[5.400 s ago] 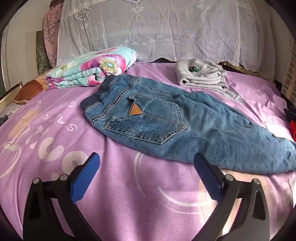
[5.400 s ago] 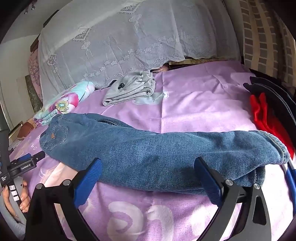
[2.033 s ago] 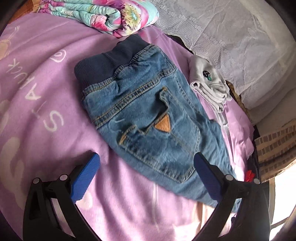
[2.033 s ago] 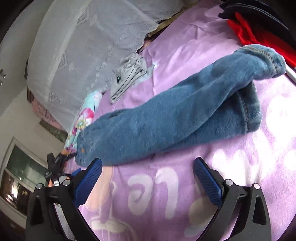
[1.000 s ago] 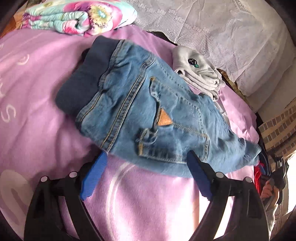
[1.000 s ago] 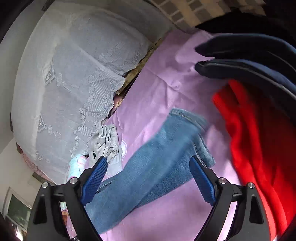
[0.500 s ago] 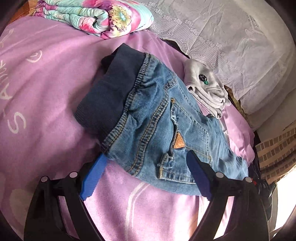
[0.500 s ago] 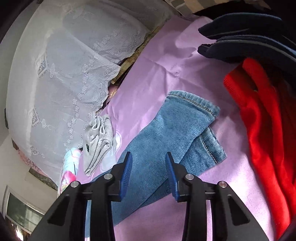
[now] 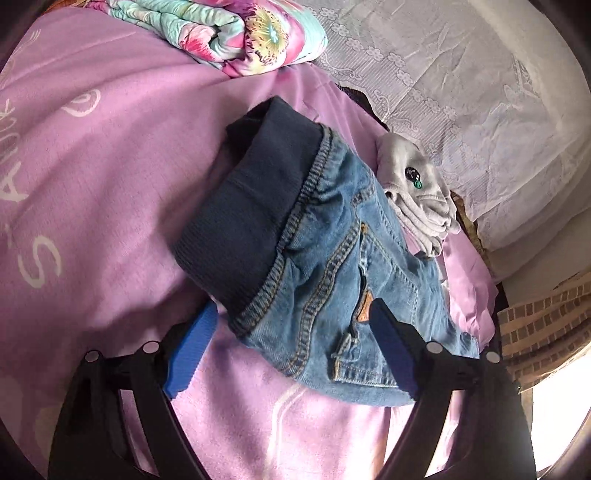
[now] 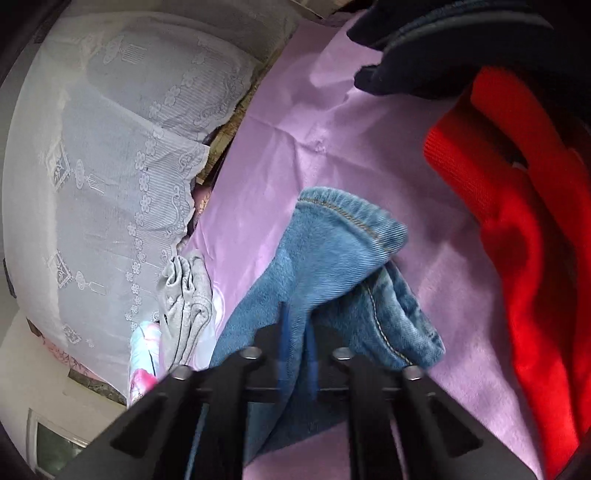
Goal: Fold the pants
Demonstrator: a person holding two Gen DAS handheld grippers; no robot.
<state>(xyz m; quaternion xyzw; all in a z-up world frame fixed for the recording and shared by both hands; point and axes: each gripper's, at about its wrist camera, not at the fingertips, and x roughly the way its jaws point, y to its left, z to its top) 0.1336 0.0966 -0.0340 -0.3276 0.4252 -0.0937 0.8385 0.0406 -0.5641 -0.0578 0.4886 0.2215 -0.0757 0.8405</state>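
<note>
A: Right gripper [image 10: 295, 332] now clamped, fingers nearly together, on the hem end of the jeans [image 10: 332, 258]; wide open a second ago.

B: Meaning the lengthwise fold probably about to begin, hem toward waistband. And the left gripper [image 9: 291, 350]?

A: Closer in than before, fingers spread wide, straddling the waistband corner [image 9: 243, 229] of the jeans, gripping nothing yet.

B: Jeans placed where?

A: Flat on the purple bedspread [image 9: 92, 184], back pocket up. Beyond the jeans, a folded grey garment [image 9: 417, 195] and a rolled floral quilt [image 9: 236, 33]; past the hem, red clothing [image 10: 517, 221]; lace-covered headboard [image 10: 110, 147] behind.
</note>
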